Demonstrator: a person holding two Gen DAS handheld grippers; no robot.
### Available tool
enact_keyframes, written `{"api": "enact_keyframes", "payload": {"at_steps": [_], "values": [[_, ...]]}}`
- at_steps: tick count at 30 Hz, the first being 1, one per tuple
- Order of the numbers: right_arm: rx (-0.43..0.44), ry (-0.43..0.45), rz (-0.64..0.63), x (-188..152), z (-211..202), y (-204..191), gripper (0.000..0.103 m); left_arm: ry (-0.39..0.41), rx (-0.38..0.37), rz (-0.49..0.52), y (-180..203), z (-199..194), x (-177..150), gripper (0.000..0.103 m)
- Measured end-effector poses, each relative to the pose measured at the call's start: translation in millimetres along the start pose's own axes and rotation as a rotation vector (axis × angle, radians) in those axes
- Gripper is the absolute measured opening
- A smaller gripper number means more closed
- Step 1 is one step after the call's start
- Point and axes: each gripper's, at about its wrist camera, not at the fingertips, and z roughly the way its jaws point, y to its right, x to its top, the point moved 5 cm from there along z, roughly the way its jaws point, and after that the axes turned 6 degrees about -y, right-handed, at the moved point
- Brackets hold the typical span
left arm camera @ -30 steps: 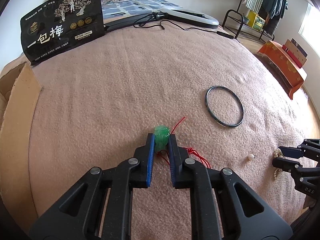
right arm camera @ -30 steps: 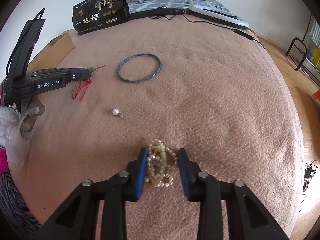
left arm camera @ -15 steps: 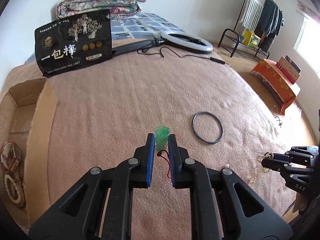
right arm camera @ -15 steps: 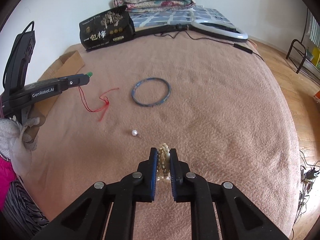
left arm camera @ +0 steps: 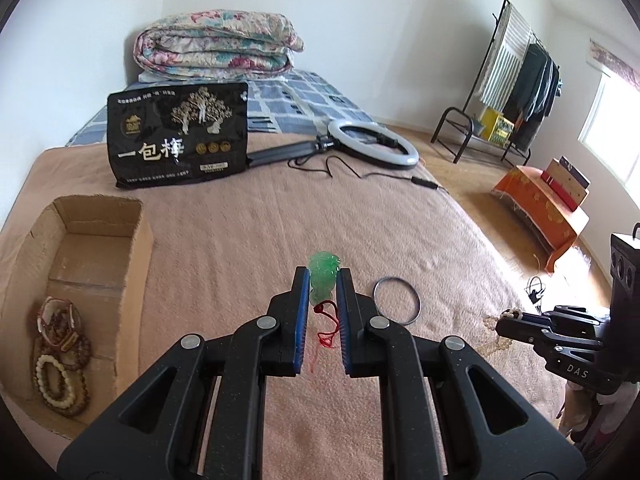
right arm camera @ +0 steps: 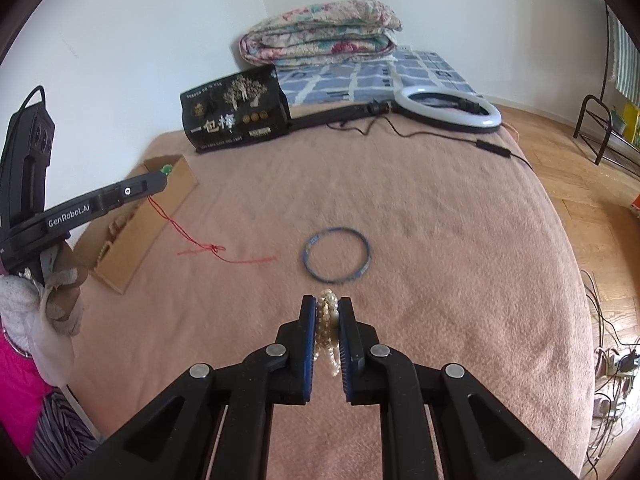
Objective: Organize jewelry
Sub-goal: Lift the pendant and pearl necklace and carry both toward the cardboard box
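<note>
Bright daylight enters from the window (left arm camera: 612, 120) at right, blown out white. Shadows are soft. Fisheye bending curves the edges, corners vignette black; the bangle (right arm camera: 336, 255) looks motion-blurred.

left hand-held gripper (left arm camera: 323, 286) clamps green pendant (left arm camera: 324, 277) above blanket (left arm camera: 240, 240).

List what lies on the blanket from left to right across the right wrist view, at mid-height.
Left tongs holding the green pendant → cardboard box → red cord → blue bangle.
</note>
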Motion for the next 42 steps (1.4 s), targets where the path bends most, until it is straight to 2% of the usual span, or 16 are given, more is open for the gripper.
{"api": "enact_keyframes", "payload": {"at_steps": [17,22,26,27,29,30,31,36,42], "values": [[0.104,0.107,-0.044,64.0,-7.2,-72.2,0.001,0.123,0.025,-0.050,-44.0,-64.0,15.7,0.012],[0.113,0.098,-0.083,68.7,3.9,-92.5,0.000,0.128,0.041,-0.068,-62.3,-70.3,12.7,0.012],[0.124,0.025,-0.106,54.7,21.9,-85.9,0.000,0.131,0.047,-0.076,-72.6,-76.7,11.4,0.012],[0.135,-0.002,-0.110,49.2,25.8,-82.4,0.001,0.135,0.050,-0.076,-74.2,-78.7,11.4,0.012],[0.111,-0.052,-0.103,36.0,37.7,-69.9,0.028,0.143,0.056,-0.076,-75.8,-82.6,11.3,0.012],[0.100,-0.084,-0.105,29.2,44.9,-63.4,0.051,0.147,0.054,-0.080,-76.5,-83.8,11.8,0.012],[0.094,-0.107,-0.107,24.2,50.8,-58.2,0.059,0.150,0.049,-0.085,-77.1,-84.7,12.5,0.012],[0.058,-0.214,-0.103,4.2,78.0,-35.3,0.059,0.151,0.045,-0.083,-73.9,-83.5,14.5,0.012],[0.040,-0.265,-0.131,0.6,106.7,-33.0,0.059,0.142,0.048,-0.074,-69.6,-79.4,15.4,0.012]]}}
